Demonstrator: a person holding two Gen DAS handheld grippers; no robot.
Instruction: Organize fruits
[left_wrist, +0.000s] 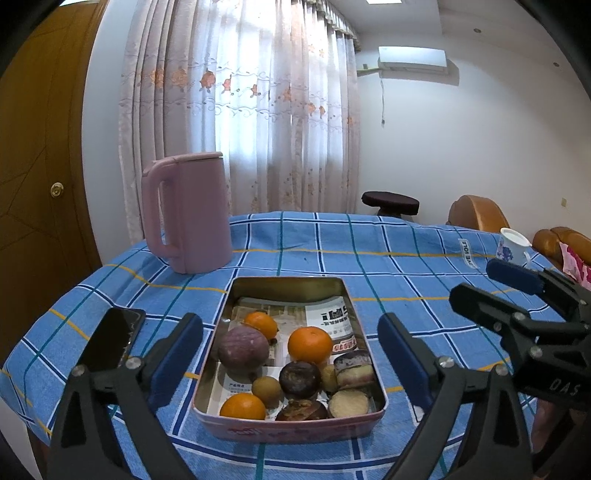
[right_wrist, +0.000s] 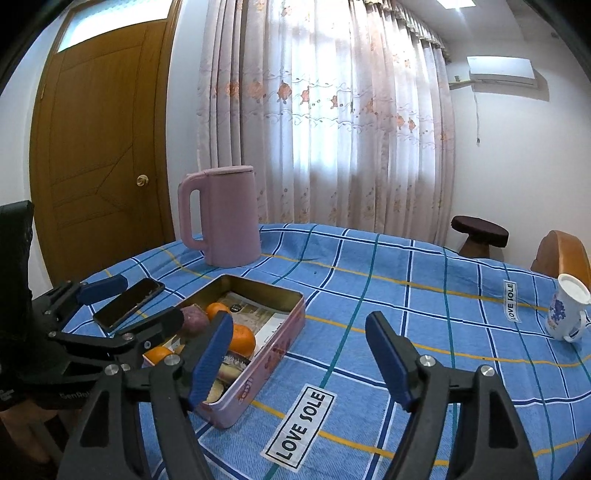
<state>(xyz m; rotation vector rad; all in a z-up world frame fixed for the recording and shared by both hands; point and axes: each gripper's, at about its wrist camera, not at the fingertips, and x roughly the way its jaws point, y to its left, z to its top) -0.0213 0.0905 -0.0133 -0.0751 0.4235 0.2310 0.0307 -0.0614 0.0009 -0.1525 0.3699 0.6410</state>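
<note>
**Fruit's all in the tin, looks pretty much done**

Everything I can spot sits inside the tin (left_wrist: 291, 424): three oranges (left_wrist: 309, 345), a big purple fruit (left_wrist: 243, 349), some darker round ones and small tan ones, on a paper liner. No loose fruit on the surface (left_wrist: 388, 273) around the tin. The left gripper (left_wrist: 290, 360) hangs over the tin, jaws wide, holding nothing. The right gripper (right_wrist: 299, 360) is just right of the tin, also empty and open. My guess: little left to do.

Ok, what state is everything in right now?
Left claw: open, empty.
Right claw: open, empty.
Tin: lidless, fruit inside.
Kettle: upright, lid closed.
Phone: flat, screen dark.
Mug: upright.
Door: closed.
</note>
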